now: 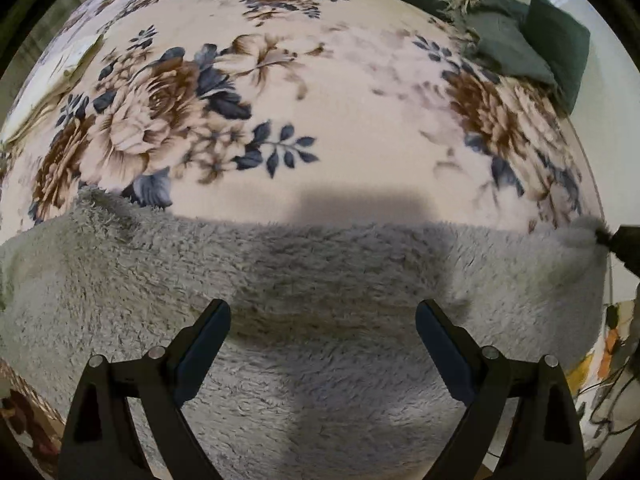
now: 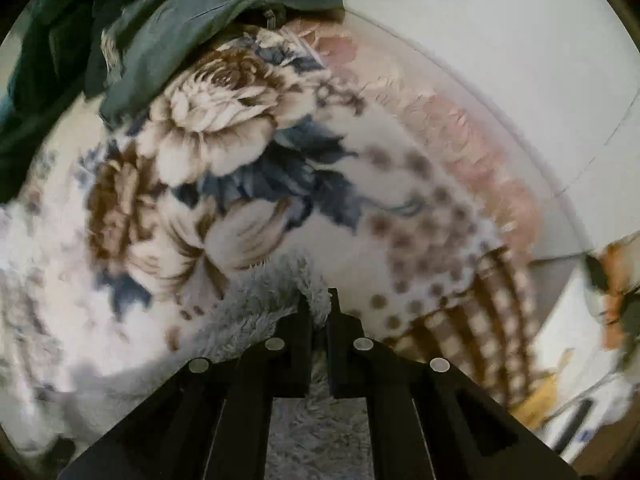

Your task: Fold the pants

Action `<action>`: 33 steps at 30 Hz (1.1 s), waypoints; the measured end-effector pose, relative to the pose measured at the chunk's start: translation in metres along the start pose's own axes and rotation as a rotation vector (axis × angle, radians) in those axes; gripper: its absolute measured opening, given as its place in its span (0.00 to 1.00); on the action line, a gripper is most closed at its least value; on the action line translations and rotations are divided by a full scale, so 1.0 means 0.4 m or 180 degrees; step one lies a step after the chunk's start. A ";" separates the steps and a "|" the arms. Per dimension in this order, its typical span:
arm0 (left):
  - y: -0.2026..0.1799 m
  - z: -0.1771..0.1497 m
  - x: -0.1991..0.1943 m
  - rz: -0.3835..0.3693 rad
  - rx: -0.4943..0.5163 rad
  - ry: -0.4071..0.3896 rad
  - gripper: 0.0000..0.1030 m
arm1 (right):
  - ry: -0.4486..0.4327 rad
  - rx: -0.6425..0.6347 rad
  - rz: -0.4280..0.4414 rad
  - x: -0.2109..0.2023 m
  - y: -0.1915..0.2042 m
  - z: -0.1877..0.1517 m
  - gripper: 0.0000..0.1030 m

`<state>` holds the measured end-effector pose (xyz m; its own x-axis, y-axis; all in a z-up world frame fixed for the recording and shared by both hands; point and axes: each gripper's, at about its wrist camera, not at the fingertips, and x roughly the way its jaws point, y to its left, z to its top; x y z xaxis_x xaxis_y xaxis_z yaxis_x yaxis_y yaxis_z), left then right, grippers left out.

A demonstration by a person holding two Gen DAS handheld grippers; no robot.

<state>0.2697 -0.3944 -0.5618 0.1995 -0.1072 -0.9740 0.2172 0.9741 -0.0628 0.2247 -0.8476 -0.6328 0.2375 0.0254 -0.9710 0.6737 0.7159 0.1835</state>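
Pants: the grey fleecy pants (image 1: 320, 300) lie spread on the floral blanket (image 1: 360, 128), filling the lower half of the left wrist view, their far edge running straight across the picture.
Surface: the blanket looks to cover a bed; whether it is a bed or something else cannot be told for certain.
Left claw (image 1: 323, 320): wide open, pointing steeply down over the middle of the pants, 2 fingers well apart with nothing between them. It has hold of nothing.
Right claw (image 2: 319, 304): nearly closed, with a tuft of the grey fleece pinched between its fingers at a corner of the pants. In the left wrist view its dark tip shows at the far right, biting that same corner.
Why held so: my judgement is that the right claw has taken 1 corner of the edge and the left hangs open over the fabric to take a matching hold, so the edge can be lifted evenly and carried over for a fold.
Other cloth: dark green clothes (image 1: 532, 40) lie bunched at the far side of the blanket, well apart from the pants.
Writing: no brand, label or readable lettering shows in either view; the right wrist picture is partly blurred.
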 end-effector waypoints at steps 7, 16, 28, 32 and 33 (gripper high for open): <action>0.002 -0.020 0.034 -0.0002 -0.0032 0.0167 0.92 | 0.0087 0.0827 0.0660 -0.084 -0.201 -0.130 0.67; -0.008 -0.078 0.029 -0.0014 -0.0024 0.0306 0.92 | 0.0322 0.1440 0.0925 0.011 -0.275 -0.330 0.27; -0.030 -0.110 0.018 -0.0071 0.0055 0.0320 0.92 | 0.0177 0.1429 0.0581 -0.041 -0.294 -0.316 0.13; -0.008 -0.107 0.089 -0.0067 -0.0020 0.0436 0.92 | 0.0128 0.1423 0.0955 -0.037 -0.306 -0.349 0.98; -0.001 -0.106 0.102 -0.0079 -0.0048 0.0445 0.92 | 0.0115 0.1397 0.1012 -0.034 -0.302 -0.360 0.98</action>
<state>0.2373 -0.3908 -0.6106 0.0590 -0.1035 -0.9929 0.2057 0.9745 -0.0894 0.0391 -0.8339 -0.6640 0.4582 0.2227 -0.8605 0.8033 0.3106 0.5081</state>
